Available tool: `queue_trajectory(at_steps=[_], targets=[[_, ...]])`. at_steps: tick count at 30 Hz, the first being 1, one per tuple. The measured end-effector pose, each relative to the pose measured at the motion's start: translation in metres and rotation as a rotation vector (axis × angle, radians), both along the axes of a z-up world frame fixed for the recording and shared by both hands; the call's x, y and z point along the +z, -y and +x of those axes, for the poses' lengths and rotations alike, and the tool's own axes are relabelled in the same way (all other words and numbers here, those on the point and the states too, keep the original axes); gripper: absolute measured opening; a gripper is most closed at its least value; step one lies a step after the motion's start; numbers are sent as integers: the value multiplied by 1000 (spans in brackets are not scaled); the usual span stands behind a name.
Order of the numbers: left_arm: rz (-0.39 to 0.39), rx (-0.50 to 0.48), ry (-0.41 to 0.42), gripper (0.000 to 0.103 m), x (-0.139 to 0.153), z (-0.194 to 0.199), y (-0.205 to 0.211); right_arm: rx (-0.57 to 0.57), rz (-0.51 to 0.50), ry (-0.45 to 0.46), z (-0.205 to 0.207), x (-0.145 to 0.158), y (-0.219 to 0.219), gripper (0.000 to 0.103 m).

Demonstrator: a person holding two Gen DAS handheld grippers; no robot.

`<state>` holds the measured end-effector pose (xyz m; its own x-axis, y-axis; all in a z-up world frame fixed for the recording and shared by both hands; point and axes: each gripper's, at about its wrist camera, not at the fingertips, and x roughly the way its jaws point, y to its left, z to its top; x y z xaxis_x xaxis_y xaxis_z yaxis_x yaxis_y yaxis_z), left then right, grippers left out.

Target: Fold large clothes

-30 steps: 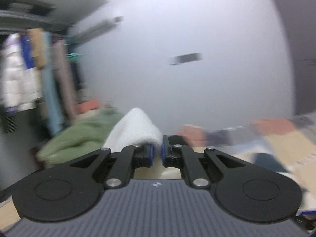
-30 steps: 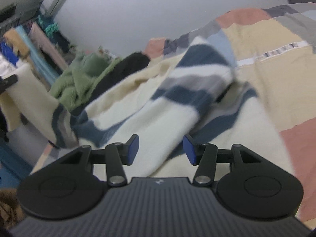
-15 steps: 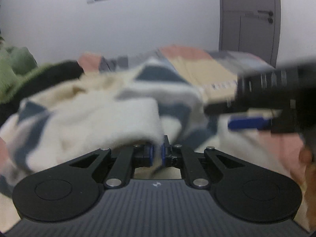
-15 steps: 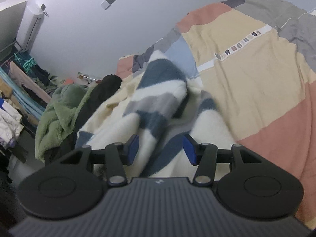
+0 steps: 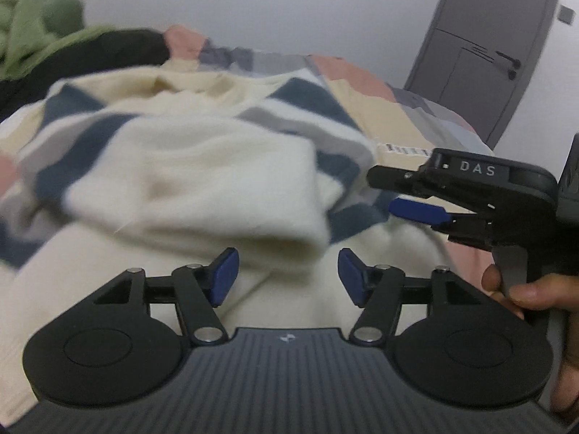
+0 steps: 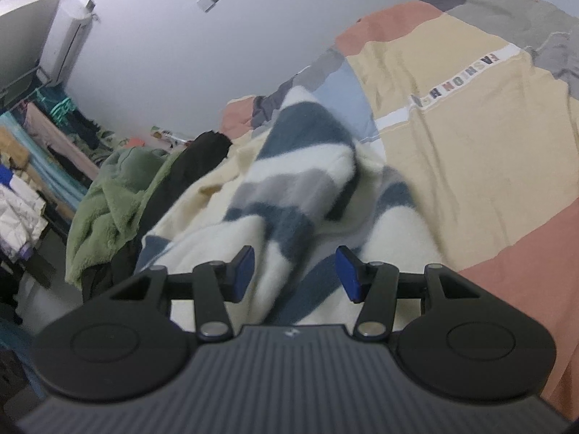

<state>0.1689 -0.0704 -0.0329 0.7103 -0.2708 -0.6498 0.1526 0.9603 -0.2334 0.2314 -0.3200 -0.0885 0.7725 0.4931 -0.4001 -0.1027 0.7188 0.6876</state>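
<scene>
Over the striped sweater (image 5: 202, 166), left gripper (image 5: 286, 276) gapes empty

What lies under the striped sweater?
The sweater lies on a patchwork bedspread, seen beyond it and to its right. Whatever is directly beneath is covered.

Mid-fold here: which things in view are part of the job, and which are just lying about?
Job:
- striped sweater, lying on the bed
- left gripper, jaws open
- right gripper, jaws open

Lying about:
- patchwork bedspread
- green fleece
- black garment
- hanging clothes
- door
</scene>
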Motion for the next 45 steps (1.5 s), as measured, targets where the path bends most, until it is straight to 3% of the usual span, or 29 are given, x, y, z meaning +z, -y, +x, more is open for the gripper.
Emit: queue_trajectory(at_steps=[2,5,9,13,20,23,32,33,38,40,45], targets=[[-15,28,-27,68,5,-12,-16,23,-13,17,-5,4,-7,55],[-5,85,-48,68,13,-32,-39,59,-38,54,-12,11,-19,69],[29,172,-45,68,17,-49,-71,108,-87,91,-16,17,-38,69],[4,252,-38,68,18,-53,-101,154,-147,129,-15,21,-59,69],[90,330,30,68,18,-53,-128,194,-302,242,-5,29,-104,69],[119,370,46,69,16,-50,-136,217,-377,248,3,22,-124,69],[20,509,19,68,1,-36,-166,255,-524,251,6,13,-144,67],[25,517,22,68,1,-34,-165,257,-528,255,7,12,-145,66],[63,534,34,69,-3,-24,-157,236,-542,255,10,11,-138,31],[65,542,36,68,-4,-23,-155,213,-543,256,9,12,-133,24],[44,552,42,68,-4,-23,-157,105,-515,239,7,13,-108,21]])
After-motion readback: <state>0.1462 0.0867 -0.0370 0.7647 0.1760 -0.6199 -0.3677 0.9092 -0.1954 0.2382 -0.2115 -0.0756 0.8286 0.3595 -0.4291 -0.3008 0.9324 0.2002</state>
